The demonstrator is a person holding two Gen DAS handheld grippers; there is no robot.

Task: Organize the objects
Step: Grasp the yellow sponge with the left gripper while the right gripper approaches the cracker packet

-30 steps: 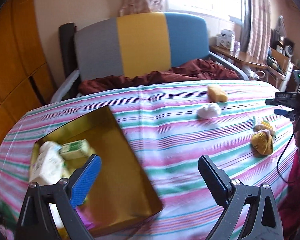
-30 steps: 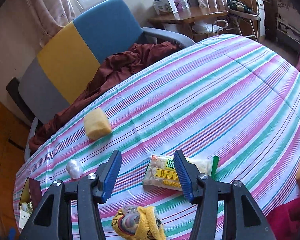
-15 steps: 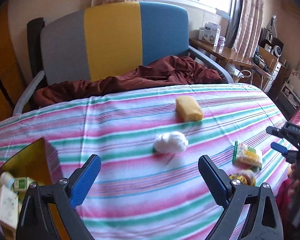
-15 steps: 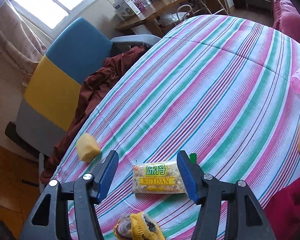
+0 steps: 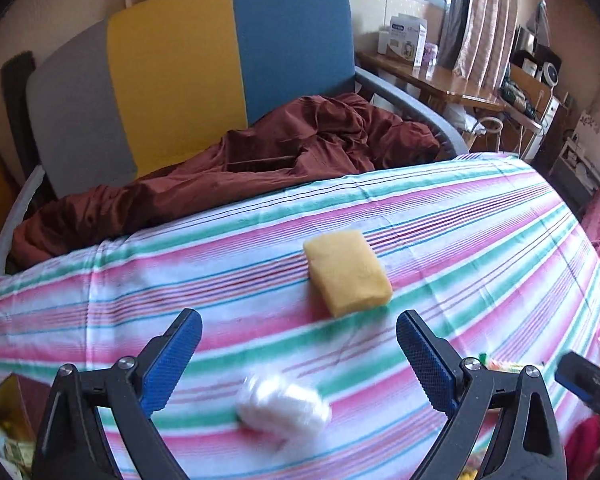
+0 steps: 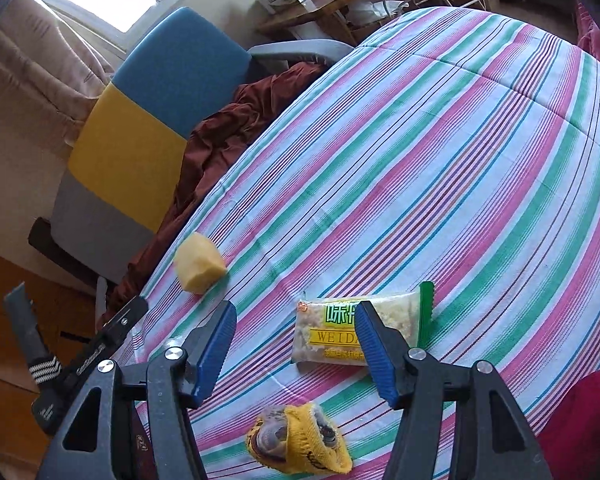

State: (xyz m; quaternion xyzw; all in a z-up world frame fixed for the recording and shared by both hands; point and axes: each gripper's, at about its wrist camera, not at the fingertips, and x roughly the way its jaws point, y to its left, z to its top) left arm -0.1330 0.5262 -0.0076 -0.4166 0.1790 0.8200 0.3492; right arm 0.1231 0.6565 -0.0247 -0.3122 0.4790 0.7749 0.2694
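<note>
White wad [image 5: 282, 406] low between the wide-open left hand-held gripper's [image 5: 298, 342] tips, untouched.

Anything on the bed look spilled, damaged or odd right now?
Nothing spilled or damaged. The yellow sponge, white wad, snack packet and yellow knitted pouch lie scattered and apart on the striped bedspread, not yet sorted.

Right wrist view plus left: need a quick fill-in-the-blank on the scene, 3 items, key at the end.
1. The yellow sponge lies on the ____ bedspread.
2. The snack packet shows the printed word ____.
3. The left gripper is ____, with a white wad lying below, between its fingers and untouched.

Missing words: striped; WEIDAN; open
</note>
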